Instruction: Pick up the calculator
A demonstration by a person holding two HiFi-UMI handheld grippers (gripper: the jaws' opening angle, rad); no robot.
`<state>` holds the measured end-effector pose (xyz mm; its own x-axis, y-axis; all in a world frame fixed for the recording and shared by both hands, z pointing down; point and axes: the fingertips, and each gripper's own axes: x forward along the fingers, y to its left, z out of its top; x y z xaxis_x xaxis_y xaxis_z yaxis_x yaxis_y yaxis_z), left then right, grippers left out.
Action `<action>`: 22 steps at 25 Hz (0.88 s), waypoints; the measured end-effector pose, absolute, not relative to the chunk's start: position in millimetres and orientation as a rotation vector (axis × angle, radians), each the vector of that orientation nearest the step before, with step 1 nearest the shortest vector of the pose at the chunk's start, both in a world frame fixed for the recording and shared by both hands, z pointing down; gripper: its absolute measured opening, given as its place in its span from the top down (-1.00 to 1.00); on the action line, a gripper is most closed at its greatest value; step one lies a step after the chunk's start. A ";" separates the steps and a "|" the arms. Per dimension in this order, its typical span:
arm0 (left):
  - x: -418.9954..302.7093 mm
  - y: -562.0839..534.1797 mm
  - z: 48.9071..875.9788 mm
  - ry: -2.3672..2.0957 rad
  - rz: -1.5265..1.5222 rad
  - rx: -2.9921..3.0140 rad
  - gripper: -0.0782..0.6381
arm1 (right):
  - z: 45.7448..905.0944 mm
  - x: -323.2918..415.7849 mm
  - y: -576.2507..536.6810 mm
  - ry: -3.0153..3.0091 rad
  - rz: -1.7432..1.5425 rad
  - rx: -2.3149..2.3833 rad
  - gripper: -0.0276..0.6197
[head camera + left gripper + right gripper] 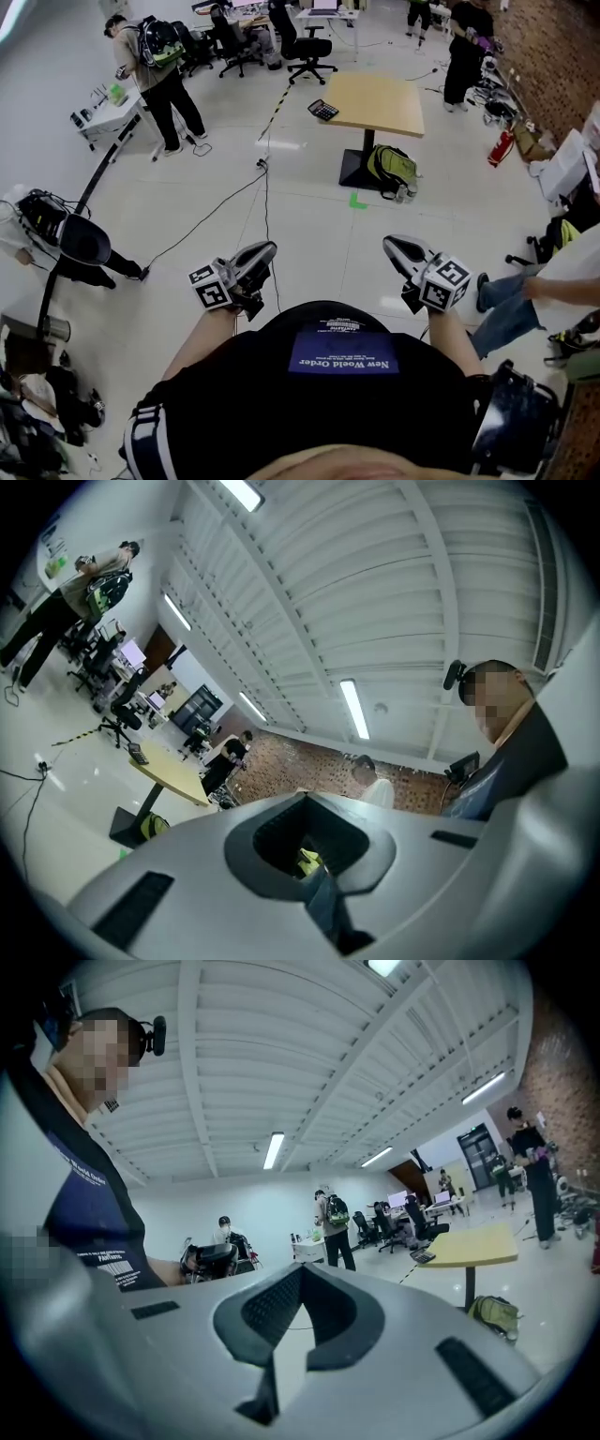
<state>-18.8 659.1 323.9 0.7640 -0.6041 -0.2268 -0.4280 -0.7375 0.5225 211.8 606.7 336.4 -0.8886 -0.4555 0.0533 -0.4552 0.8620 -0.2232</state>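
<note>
The black calculator (322, 110) lies at the left edge of a light wooden table (384, 98) far across the room. It also shows small on the table (173, 778) in the left gripper view, calculator (138, 754), and in the right gripper view, calculator (422, 1256) on the table (473, 1244). My left gripper (261, 255) and right gripper (397, 249) are held close in front of my torso, well short of the table. Both have their jaws together with nothing between them, left gripper (305, 853), right gripper (292, 1321).
A green backpack (392, 169) leans at the table's black base. A black cable (265, 202) runs over the floor between me and the table. A person (159, 80) stands by a white cart (105, 114) at left; another's legs (511, 305) stretch in from the right. Office chairs (305, 42) stand behind.
</note>
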 end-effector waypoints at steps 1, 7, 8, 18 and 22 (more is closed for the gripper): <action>-16.3 650.4 324.9 -0.777 -0.533 2.511 0.76 | 340.0 214.7 600.6 3.032 -0.361 -0.750 0.96; 2.8 590.2 343.0 -0.694 -0.508 2.516 0.76 | 363.7 232.6 550.7 3.016 -0.408 -0.864 0.96; 3.0 579.9 346.2 -0.673 -0.505 2.523 0.76 | 365.9 230.9 543.1 3.018 -0.406 -0.880 0.96; -56.9 429.5 337.9 -0.420 -0.495 2.601 0.76 | 325.8 161.9 423.4 2.977 -0.296 -1.101 0.96; -86.1 381.4 340.7 -0.343 -0.437 2.644 0.76 | 318.9 130.9 374.8 2.937 -0.289 -1.164 0.96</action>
<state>-86.1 381.4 340.7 0.9194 -0.3057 -0.2476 -0.1678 -0.8741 0.4558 130.9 374.8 318.9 -0.7303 -0.6765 0.0952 -0.6821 0.7142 -0.1571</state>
